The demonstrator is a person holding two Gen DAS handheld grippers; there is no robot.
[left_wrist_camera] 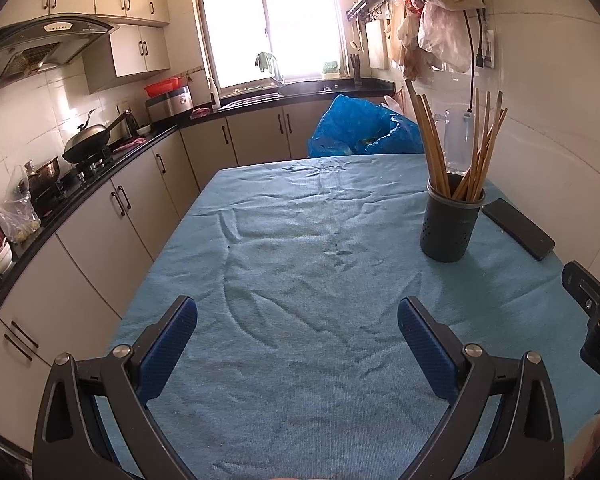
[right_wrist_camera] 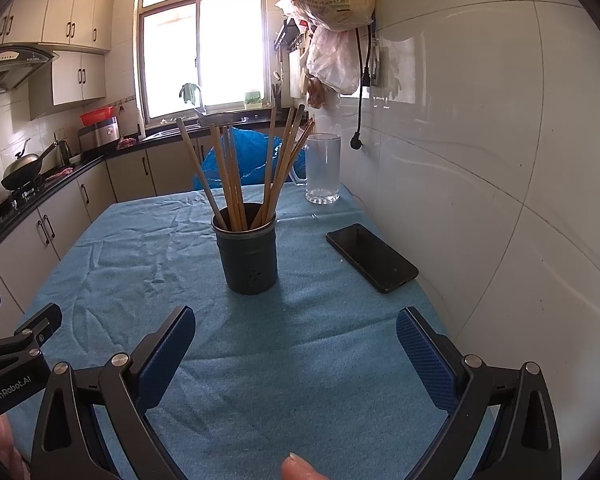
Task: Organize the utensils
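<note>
A dark round utensil holder point(left_wrist_camera: 450, 220) point(right_wrist_camera: 247, 256) stands upright on the blue tablecloth point(left_wrist_camera: 300, 260) point(right_wrist_camera: 140, 272). Several wooden chopsticks point(left_wrist_camera: 460, 148) point(right_wrist_camera: 244, 168) stand in it, fanned outward. My left gripper point(left_wrist_camera: 298, 322) is open and empty, low over the cloth, left of and nearer than the holder. My right gripper point(right_wrist_camera: 296, 332) is open and empty, just in front of the holder. Part of the right gripper shows at the right edge of the left wrist view point(left_wrist_camera: 596, 320), and part of the left gripper at the left edge of the right wrist view point(right_wrist_camera: 20, 344).
A black phone point(left_wrist_camera: 518, 228) point(right_wrist_camera: 372, 258) lies right of the holder near the tiled wall. A tall glass point(right_wrist_camera: 323, 168) stands at the table's far right. A blue plastic bag point(left_wrist_camera: 360, 128) sits behind the table. Kitchen counters point(left_wrist_camera: 80, 184) run along the left.
</note>
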